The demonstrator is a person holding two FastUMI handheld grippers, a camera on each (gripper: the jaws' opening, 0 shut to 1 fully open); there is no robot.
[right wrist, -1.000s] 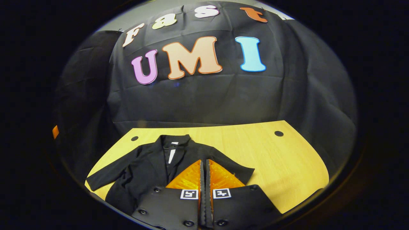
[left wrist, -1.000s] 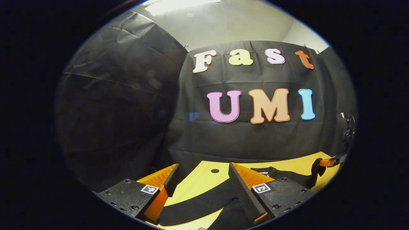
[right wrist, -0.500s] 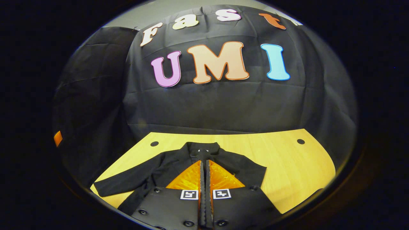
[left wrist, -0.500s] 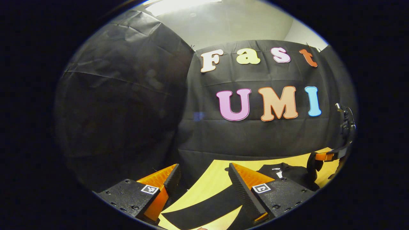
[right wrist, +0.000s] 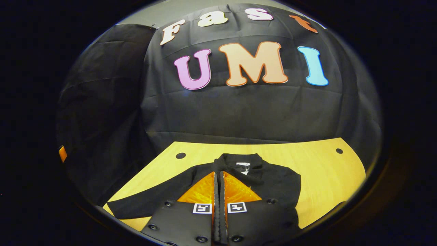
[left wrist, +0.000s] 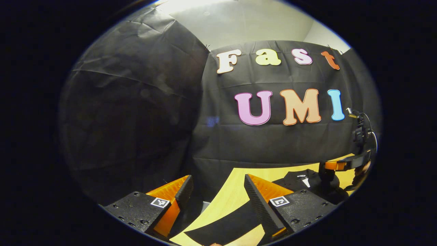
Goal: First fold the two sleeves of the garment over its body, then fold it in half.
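A black jacket (right wrist: pixel 269 181) lies on the yellow wooden table (right wrist: pixel 324 171), collar toward the wall. Its left sleeve (right wrist: pixel 150 206) stretches flat out to the side. That same sleeve (left wrist: pixel 225 225) runs under my left gripper (left wrist: pixel 217 180), which hovers open above it near the table's left edge. My right gripper (right wrist: pixel 218 174) is shut over the jacket's body. In the left gripper view, dark cloth bunches up to the right gripper (left wrist: pixel 329 168), which looks like the jacket's right sleeve held in its fingers.
The booth's black cloth wall stands close behind the table. Two small round holes (right wrist: pixel 180 155) (right wrist: pixel 339 150) sit near the table's far corners. Bare wood lies to the right of the jacket (right wrist: pixel 327 184).
My right gripper has moved left across the jacket, staying shut. The left gripper has swung left toward the table edge and stayed open.
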